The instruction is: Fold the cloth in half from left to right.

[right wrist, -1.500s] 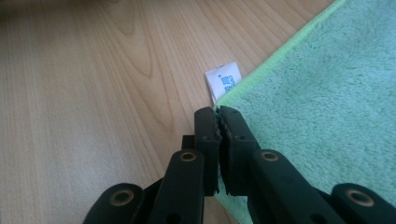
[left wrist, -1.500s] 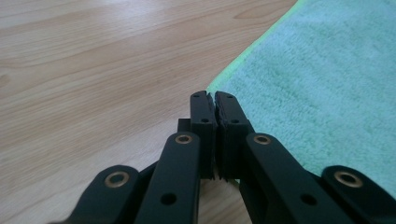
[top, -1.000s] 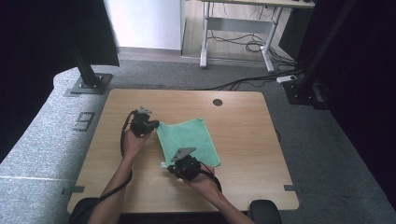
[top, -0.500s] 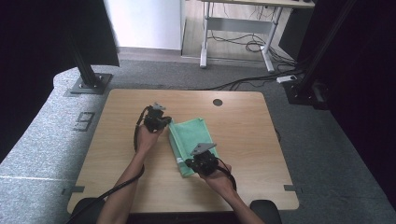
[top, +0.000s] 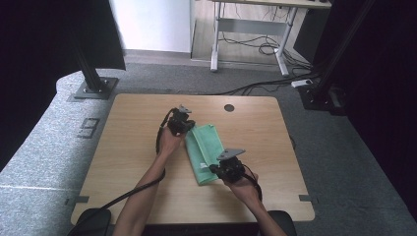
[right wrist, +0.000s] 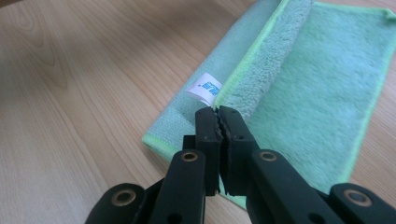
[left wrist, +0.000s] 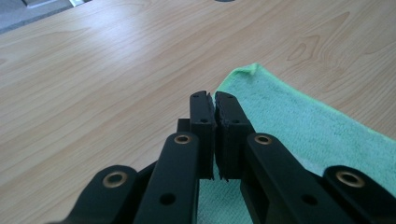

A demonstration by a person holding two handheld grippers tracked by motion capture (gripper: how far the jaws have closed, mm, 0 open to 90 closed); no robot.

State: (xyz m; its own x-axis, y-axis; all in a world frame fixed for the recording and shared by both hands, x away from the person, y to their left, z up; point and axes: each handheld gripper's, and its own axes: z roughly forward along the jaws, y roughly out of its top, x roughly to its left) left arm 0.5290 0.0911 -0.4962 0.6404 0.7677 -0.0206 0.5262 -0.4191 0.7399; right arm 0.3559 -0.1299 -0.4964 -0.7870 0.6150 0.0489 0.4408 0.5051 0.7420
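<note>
A green microfibre cloth is seen lying on the wooden table, near its middle, with one long edge folded over so that a fluffy flap lies along the flat part. A small white label is shown at the folded edge. The left gripper is held at the cloth's far corner and the right gripper at its near end. In both gripper views the jaws are pressed together, and the cloth's edge appears to be pinched between the tips of each pair.
</note>
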